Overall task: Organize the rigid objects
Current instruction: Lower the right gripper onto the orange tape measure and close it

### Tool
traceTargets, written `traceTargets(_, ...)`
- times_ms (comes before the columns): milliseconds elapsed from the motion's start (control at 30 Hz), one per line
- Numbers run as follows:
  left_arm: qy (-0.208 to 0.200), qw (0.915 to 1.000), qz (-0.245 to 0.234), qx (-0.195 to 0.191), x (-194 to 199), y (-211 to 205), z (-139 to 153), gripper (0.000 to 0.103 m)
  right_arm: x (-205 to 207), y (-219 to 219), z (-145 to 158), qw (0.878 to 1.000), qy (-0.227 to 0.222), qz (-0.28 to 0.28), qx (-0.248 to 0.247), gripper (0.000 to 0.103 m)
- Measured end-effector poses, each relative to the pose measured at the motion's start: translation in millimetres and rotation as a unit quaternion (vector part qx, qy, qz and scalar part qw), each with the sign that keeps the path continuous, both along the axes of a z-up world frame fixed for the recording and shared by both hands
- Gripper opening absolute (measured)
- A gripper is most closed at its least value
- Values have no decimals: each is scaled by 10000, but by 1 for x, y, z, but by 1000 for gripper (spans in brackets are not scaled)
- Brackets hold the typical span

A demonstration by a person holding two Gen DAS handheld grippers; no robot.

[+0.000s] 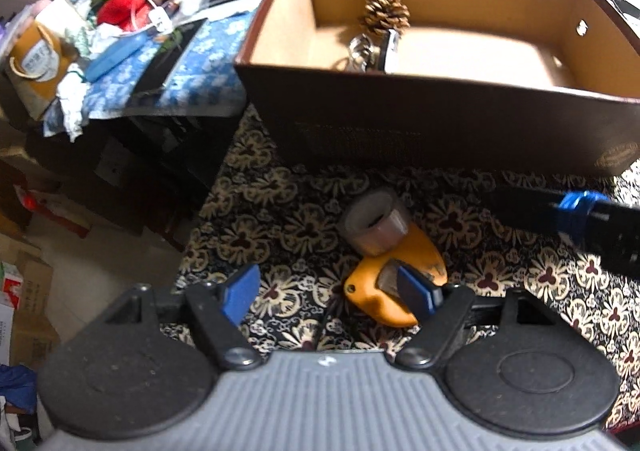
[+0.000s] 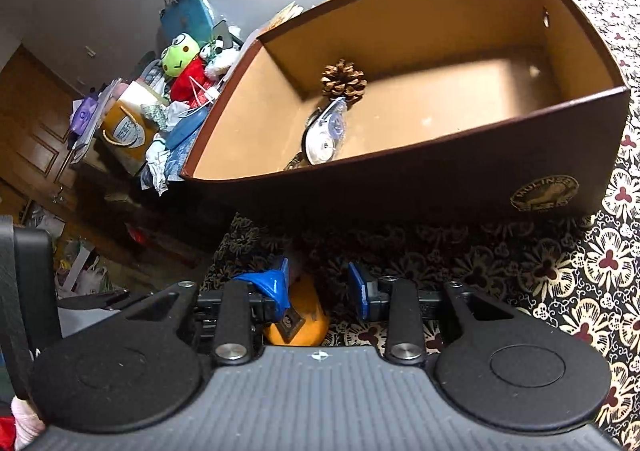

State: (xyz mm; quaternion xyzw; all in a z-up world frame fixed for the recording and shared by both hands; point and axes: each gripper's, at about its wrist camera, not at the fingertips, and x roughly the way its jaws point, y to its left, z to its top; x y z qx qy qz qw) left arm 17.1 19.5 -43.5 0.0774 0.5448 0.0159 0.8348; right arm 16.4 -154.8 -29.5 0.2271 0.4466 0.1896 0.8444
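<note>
**Orange tool and tape roll wait in front of the box**

While the brown box (image 1: 440, 123) already holds a pinecone (image 1: 387, 15) and a clear tape dispenser (image 2: 326, 131), 2 things lie outside it on the patterned cloth (image 1: 280, 211): an orange tool (image 1: 396, 283) and a grey roll of tape (image 1: 374, 221) touching its far end.

From the left gripper (image 1: 334, 291), the orange tool sits just ahead and to the right, its near end against the right pad; its long axis runs from near-left to far-right, toward the box. That gripper stands wide and holds nothing. The right gripper (image 2: 318, 287) hangs almost directly over the same tool, which shows between and below its pads, nearer the left one. Its jaws are moderately apart and empty, so the right hand looks better placed to close on it.

The tool is a smooth, rounded shell with a dark, worn patch and a small metal-looking inset.
</note>
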Motion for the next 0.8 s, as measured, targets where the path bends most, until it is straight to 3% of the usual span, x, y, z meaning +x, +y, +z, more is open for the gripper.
traceTargets(233,26,9998,-180,-119,-2,-1,-9,81,1,1,-9,9995,86,46,299,16)
traceTargets(800,111,9932,-535,-1024,-11,2,-24,82,0,14,-35,9968,152,477,621,16)
